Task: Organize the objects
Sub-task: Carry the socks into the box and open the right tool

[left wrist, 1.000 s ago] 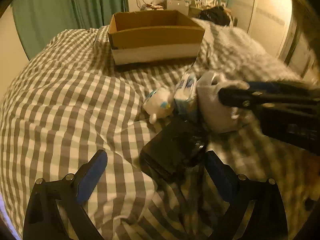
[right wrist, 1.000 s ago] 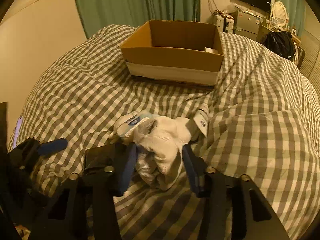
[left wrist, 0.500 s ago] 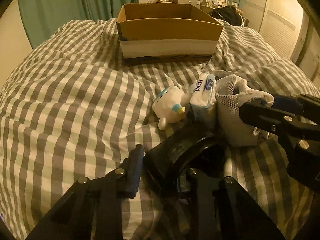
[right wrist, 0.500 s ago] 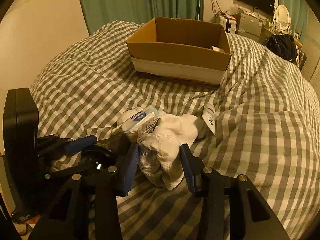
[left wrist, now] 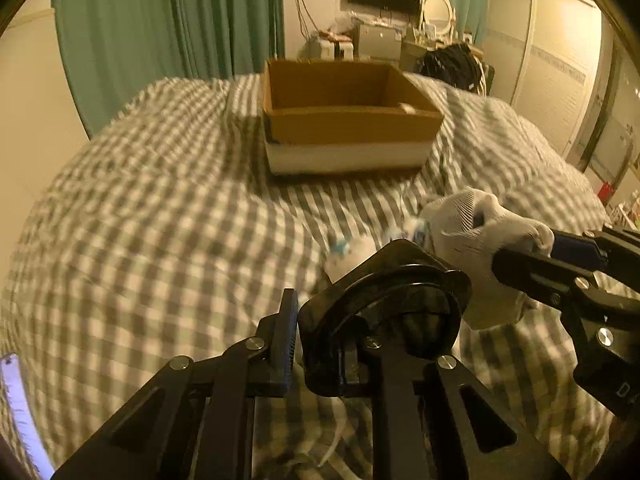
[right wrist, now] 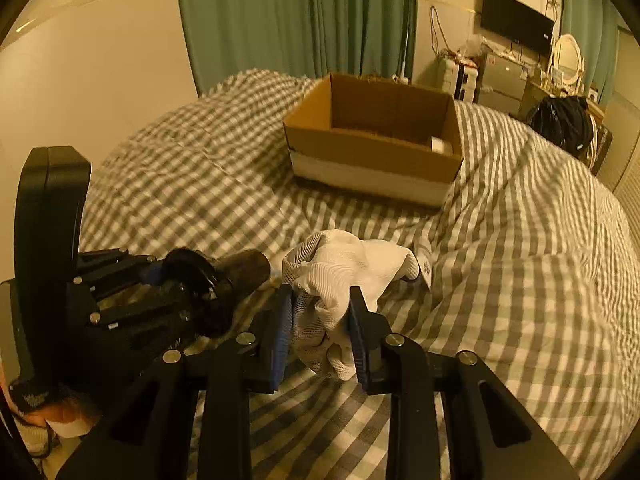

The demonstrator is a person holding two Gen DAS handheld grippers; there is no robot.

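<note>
My left gripper is shut on a black rounded plastic object and holds it just above the checked bedspread. The right gripper has its jaws closing, and its pads press on a crumpled white knit glove held off the bed. In the left wrist view the glove hangs at the right in the right gripper. Seen from the right wrist, the left gripper and the black object sit at the left. An open cardboard box stands further back on the bed.
A small white and blue plush toy and a blurred tissue pack lie behind the black object. A small white item rests inside the box. Green curtains, a cluttered desk and a black bag stand beyond the bed.
The left gripper went from wide open to shut on the black object and lifted it. The right gripper tightened on the glove and rose with it.
</note>
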